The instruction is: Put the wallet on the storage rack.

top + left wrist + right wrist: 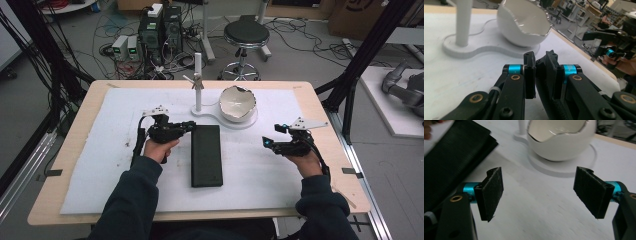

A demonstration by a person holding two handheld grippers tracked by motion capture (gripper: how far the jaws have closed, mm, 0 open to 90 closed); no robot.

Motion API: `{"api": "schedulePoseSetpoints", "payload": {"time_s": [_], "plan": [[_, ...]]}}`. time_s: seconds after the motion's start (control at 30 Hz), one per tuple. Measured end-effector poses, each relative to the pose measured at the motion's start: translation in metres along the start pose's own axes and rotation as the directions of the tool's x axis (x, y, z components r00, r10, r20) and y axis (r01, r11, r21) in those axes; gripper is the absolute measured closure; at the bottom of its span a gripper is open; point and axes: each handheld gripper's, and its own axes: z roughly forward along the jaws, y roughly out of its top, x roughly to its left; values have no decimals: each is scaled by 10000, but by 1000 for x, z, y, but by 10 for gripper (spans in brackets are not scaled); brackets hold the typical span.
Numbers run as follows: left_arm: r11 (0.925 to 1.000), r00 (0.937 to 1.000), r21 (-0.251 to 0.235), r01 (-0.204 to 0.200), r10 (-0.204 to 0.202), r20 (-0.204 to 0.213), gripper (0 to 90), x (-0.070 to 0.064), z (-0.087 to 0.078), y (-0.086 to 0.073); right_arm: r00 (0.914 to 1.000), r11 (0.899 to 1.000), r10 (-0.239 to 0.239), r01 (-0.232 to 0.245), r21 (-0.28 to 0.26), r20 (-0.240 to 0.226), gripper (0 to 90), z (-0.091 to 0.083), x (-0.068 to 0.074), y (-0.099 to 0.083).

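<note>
Pinching the flat black case (pixel 206 155) at its top corner, the left gripper (pixel 189 125) grips something light, fairly stiff and textured; the right gripper (pixel 266 142) hangs spread, holding nothing.

The person wears dark navy long sleeves (pixel 131 200) that reach to the wrists. Each hand carries a black two-jaw gripper, the left gripper (pixel 539 65) and the right gripper (pixel 540 192), built of matte black linkage arms with brass-coloured pivot bushings, black hex screws, bright blue anodised collars behind flat black textured jaw pads (pixel 492 192), and a white zip tie on one link. A grey three-cornered plate (pixel 306 123) tops each gripper, and a black cable (pixel 138 142) trails from it.
</note>
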Motion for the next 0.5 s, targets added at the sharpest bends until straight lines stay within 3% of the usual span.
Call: {"api": "schedulePoseSetpoints", "payload": {"time_s": [0.1, 0.13, 0.17, 0.27, 0.5], "plan": [[9989, 9989, 86, -456, 455, 123, 785, -11, 5, 10, 9946, 9989, 242, -281, -373, -1006, 241, 14, 7, 10], [9980, 9980, 109, -616, 615, 131, 785, -14, 7, 14, 9946, 9989, 242, -281, -373, -1006, 241, 14, 7, 10], [9965, 9963, 106, -831, 829, 213, 786, -19, 9, 20, 9912, 9994, 53, -98, -332, -1321, 238, 23, 13, 16], [9946, 9945, 192, -1022, 1018, 237, 786, -24, 12, 26, 9864, 9996, -126, 84, -262, -1638, 236, 32, 18, 21], [9900, 9884, 14, -1412, 1409, 560, 791, -36, 17, 40, 9651, 9995, -193, 121, -291, -2613, 217, 58, 20, 40]]}}
